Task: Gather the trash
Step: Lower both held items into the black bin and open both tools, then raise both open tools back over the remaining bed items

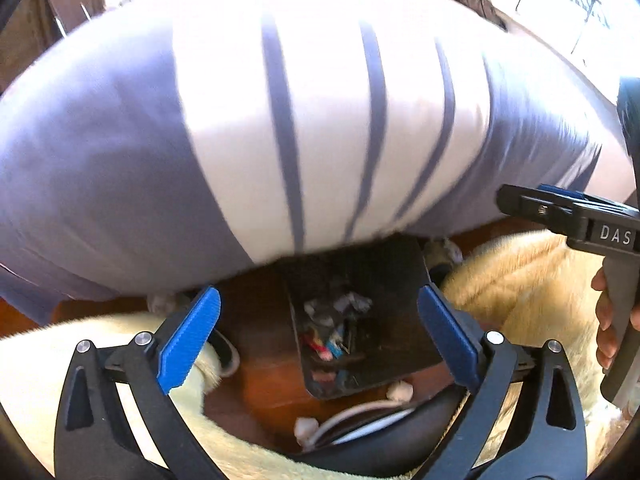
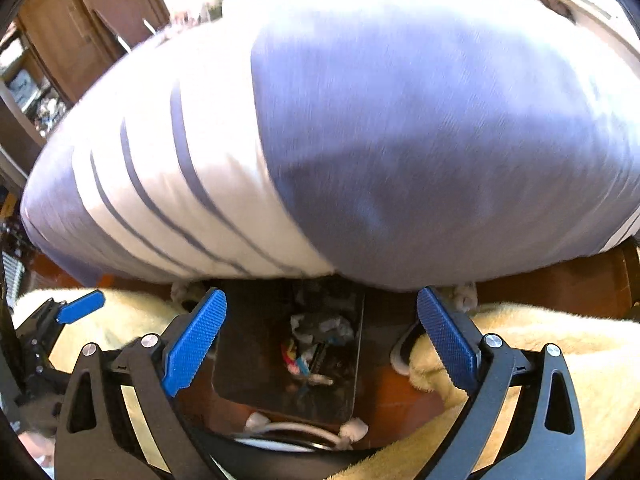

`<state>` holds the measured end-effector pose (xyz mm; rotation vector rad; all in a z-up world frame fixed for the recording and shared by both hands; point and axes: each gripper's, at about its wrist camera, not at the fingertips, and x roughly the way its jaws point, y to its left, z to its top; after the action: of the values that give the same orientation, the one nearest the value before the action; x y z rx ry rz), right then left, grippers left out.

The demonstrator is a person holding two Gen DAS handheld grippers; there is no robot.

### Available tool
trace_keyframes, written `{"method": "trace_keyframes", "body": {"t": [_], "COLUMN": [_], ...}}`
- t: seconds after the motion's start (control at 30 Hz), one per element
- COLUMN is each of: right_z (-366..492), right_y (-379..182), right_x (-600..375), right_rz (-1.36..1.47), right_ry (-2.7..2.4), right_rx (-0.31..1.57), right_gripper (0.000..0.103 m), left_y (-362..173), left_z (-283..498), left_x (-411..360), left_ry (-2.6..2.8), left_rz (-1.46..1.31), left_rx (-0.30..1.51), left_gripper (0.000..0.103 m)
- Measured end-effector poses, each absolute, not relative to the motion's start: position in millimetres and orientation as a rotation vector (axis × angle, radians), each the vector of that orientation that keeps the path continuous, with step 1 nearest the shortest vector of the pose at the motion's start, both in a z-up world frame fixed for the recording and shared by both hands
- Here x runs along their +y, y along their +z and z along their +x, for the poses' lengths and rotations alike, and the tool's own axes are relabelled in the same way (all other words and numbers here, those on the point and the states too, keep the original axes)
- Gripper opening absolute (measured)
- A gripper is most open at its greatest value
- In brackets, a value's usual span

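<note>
A black trash bin (image 1: pixel 384 280) stands on the wooden floor beside a bed, holding crumpled paper and coloured wrappers (image 1: pixel 328 340). It also shows in the right wrist view (image 2: pixel 256 344), with the trash (image 2: pixel 316 340) inside. My left gripper (image 1: pixel 320 336) is open and empty above the bin. My right gripper (image 2: pixel 320 338) is open and empty above the bin too. Small white crumpled tissues (image 1: pixel 400 391) lie on the floor by the bin's near edge, and they also show in the right wrist view (image 2: pixel 354 429). The right gripper's body (image 1: pixel 568 216) shows at the right of the left wrist view.
A large blue-and-white striped bed cover (image 1: pixel 280 128) fills the upper part of both views (image 2: pixel 400 140). Cream fluffy rugs (image 1: pixel 520 280) lie on either side of the bin. White slippers (image 2: pixel 402 354) and a white cable (image 1: pixel 360 416) lie nearby. A wooden cupboard (image 2: pixel 60 20) stands at far left.
</note>
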<state>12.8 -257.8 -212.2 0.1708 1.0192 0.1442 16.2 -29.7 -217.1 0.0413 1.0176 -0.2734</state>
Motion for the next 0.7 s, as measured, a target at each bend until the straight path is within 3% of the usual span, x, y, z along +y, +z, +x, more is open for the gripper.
{"method": "trace_keyframes", "body": {"t": [0.27,0.7], "right_z": [17.7,64.6], "right_y": [-138.6,-66.4], "right_x": [-270.3,-265.2], "right_rz": [0.141,0.073], "right_ry": [0.129,0.114], "right_rx": [0.832,0.684], "right_gripper": [0.1,0.1], "left_y": [-133.0,-68.3], "left_z": [31.2,87.1], "left_x": [-10.2,-6.7], "left_ry": [-0.22,-0.183], "left_rz": [0.034,0.061], "left_rx": [0.815,0.678], "left_gripper": [0.095,0.095]}}
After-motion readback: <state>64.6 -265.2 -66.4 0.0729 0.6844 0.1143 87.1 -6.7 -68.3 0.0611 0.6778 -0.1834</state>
